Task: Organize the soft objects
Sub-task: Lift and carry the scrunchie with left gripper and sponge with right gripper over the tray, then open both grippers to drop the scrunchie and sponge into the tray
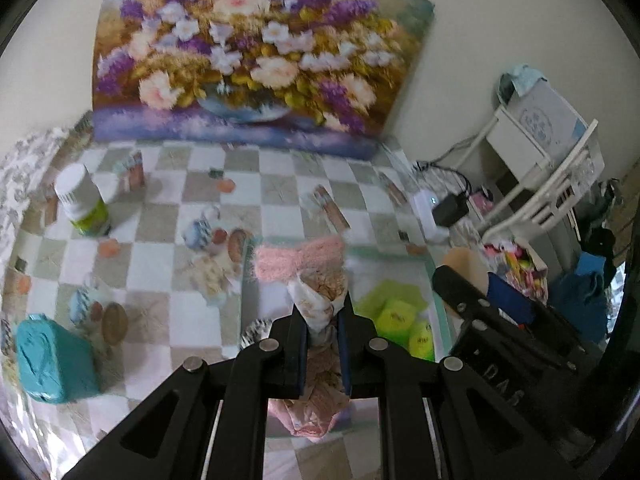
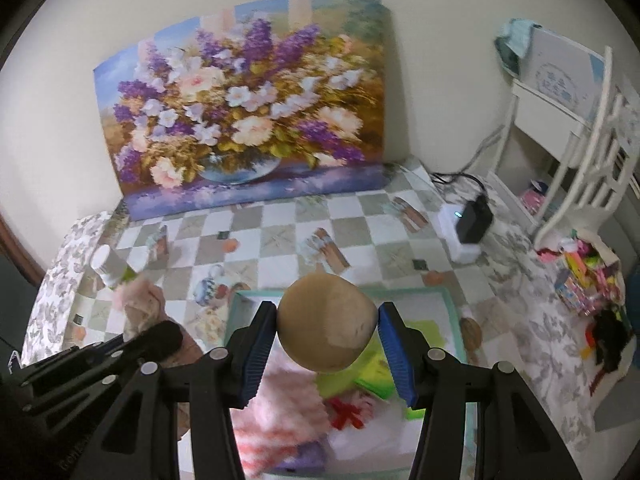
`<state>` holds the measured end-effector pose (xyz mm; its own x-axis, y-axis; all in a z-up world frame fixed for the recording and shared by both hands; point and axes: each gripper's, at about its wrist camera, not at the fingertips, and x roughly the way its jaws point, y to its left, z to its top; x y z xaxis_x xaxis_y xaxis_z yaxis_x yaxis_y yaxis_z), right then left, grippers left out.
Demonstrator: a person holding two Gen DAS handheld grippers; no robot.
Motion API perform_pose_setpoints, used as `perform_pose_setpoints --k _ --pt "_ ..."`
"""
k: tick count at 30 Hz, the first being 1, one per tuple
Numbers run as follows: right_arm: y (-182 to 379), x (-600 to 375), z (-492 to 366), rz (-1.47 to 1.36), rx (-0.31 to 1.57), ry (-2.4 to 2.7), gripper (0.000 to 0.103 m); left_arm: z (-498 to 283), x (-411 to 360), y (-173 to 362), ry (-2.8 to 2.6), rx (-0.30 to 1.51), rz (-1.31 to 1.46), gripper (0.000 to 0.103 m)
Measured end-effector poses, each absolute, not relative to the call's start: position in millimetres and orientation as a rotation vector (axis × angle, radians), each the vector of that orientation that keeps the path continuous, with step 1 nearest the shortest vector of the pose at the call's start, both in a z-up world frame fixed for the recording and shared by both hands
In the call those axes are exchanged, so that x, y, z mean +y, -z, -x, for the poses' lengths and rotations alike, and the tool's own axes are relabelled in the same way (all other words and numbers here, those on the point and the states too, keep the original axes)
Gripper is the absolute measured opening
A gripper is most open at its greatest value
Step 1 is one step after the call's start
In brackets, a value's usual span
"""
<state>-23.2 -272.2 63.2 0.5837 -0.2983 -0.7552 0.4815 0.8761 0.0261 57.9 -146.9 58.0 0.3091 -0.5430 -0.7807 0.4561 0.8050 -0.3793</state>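
My left gripper point(image 1: 323, 316) is shut on a soft fabric toy point(image 1: 320, 300), patterned cream and pink with a fluffy pink top, held over the tray point(image 1: 436, 312). My right gripper point(image 2: 328, 320) is shut on a tan soft ball point(image 2: 326, 322), both blue pads pressing its sides, above the same mint-rimmed tray point(image 2: 452, 300). In the tray lie a green cloth point(image 1: 390, 294) with yellow-green balls point(image 1: 420, 338), a fluffy pink piece point(image 2: 280, 400) and a red-and-white item point(image 2: 350, 412). The left gripper point(image 2: 132, 340) with its toy shows at the left of the right wrist view.
A flower painting point(image 1: 256, 52) leans on the wall behind the checkered tablecloth point(image 1: 160, 272). A white-capped jar point(image 1: 82, 202) and a teal box point(image 1: 52, 360) stand at the left. A white charger with a black plug point(image 2: 466, 224), a white rack point(image 2: 580, 152) and colourful clutter point(image 2: 580, 276) are at the right.
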Motion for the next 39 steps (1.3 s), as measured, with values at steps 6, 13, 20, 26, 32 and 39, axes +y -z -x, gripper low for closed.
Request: perform_pose_setpoints --k 6,13,20,26,32,39 --pt "-45 -286 46 -0.302 0.87 0.498 0.055 -48 -144 -38 0.658 1.118 0.105 0.013" --pt "-18 -290 67 -0.339 0.93 0.497 0.055 -37 -143 -6 0.637 1.19 0.088 0.013" --pt "15 -296 73 -0.404 1.011 0.474 0.055 -40 -153 29 0.605 1.211 0.061 0.013" --pt "38 -300 68 -0.428 1.079 0.457 0.055 -48 -161 53 0.612 1.264 0.088 0.013" --pt "56 -304 64 -0.445 1.134 0.453 0.055 -54 -168 70 0.608 1.277 0.092 0.013" --pt "81 -308 60 -0.467 1.207 0.446 0.055 -59 -176 76 0.61 1.27 0.07 0.014"
